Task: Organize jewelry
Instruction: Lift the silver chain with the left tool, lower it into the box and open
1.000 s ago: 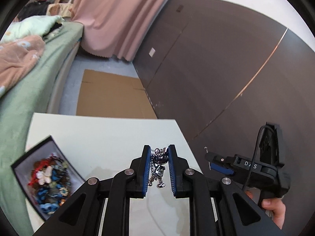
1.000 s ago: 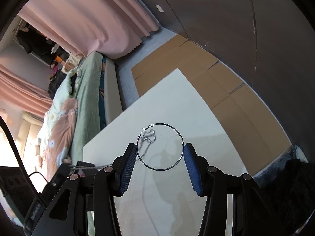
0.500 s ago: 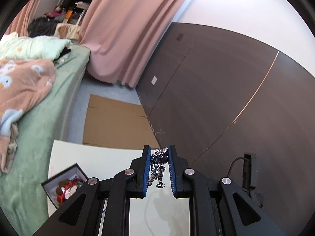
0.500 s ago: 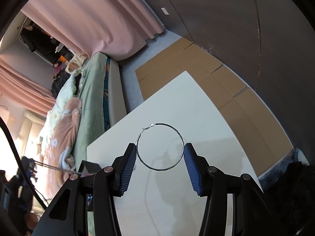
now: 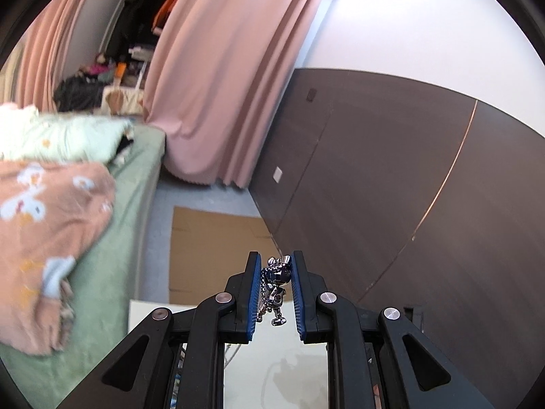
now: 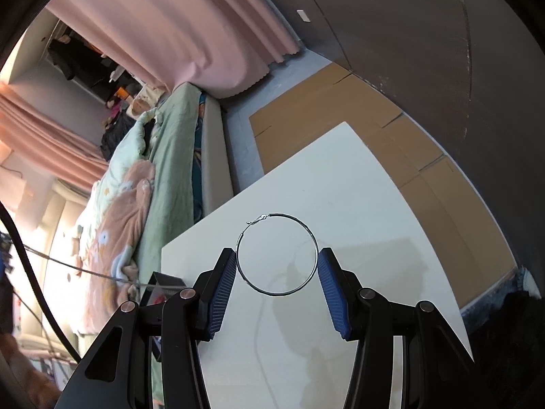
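Observation:
My left gripper is shut on a silver figure pendant with a chain hanging from it, held high above the white table. My right gripper holds a thin wire hoop across its width, the blue pads touching the hoop's sides, above the white table. A corner of the black jewelry box shows at the table's left edge behind the right gripper's left finger.
A bed with green sheet and peach blanket lies to the left of the table. Flattened cardboard lies on the floor beyond it. A dark panel wall stands to the right, and pink curtains hang behind.
My left gripper has risen and tilted upward with the pendant; the jewelry box and most of the table have dropped out of its view. The right gripper still holds the hoop.

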Demonstrator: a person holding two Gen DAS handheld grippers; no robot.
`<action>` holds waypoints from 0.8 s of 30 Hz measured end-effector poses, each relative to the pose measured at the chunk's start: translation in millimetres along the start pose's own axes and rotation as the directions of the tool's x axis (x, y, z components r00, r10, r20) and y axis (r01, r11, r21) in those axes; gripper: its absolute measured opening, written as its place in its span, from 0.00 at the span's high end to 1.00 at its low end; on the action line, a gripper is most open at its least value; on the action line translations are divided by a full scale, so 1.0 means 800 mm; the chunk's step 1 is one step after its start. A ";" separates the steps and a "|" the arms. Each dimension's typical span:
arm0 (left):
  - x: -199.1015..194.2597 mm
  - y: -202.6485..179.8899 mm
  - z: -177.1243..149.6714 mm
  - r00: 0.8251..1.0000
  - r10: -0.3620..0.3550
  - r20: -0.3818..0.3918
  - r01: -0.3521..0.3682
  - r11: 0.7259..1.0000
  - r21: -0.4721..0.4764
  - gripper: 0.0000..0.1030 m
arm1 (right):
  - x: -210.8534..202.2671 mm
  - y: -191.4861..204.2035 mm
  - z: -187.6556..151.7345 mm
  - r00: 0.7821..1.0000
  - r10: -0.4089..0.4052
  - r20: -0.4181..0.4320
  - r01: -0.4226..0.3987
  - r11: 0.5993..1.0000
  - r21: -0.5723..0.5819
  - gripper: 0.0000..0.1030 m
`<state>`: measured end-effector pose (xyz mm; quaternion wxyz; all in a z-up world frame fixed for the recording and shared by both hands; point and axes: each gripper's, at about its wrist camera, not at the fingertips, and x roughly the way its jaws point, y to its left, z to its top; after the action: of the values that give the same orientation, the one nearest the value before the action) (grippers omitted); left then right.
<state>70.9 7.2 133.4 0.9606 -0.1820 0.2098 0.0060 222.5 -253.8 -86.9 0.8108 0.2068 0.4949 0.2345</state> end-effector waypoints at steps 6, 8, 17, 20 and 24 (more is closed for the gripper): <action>-0.029 -0.007 0.028 0.998 0.043 0.055 -0.046 0.998 0.047 0.82 | 0.011 0.006 -0.001 0.999 0.031 -0.019 -0.030 0.999 0.013 0.51; -0.040 -0.004 0.035 0.996 0.059 0.073 -0.063 0.997 0.051 0.82 | 0.015 0.011 -0.002 0.999 0.036 -0.027 -0.036 0.999 0.006 0.51; -0.051 0.015 0.044 0.993 0.092 0.073 -0.095 0.995 0.039 0.82 | 0.030 0.032 -0.007 0.998 0.047 -0.049 -0.048 0.998 -0.028 0.51; -0.047 0.023 0.037 0.994 0.089 0.060 -0.091 0.995 0.030 0.82 | 0.033 0.034 -0.008 0.998 0.047 -0.052 -0.049 0.998 -0.030 0.51; -0.032 0.036 0.020 0.997 0.076 0.020 -0.076 0.997 -0.004 0.82 | 0.035 0.039 -0.011 0.998 0.037 -0.058 -0.039 0.998 -0.040 0.51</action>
<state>51.8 41.7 147.4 0.9614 -0.1756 0.2069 0.0447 220.3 -211.3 -93.2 0.7958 0.1926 0.5088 0.2660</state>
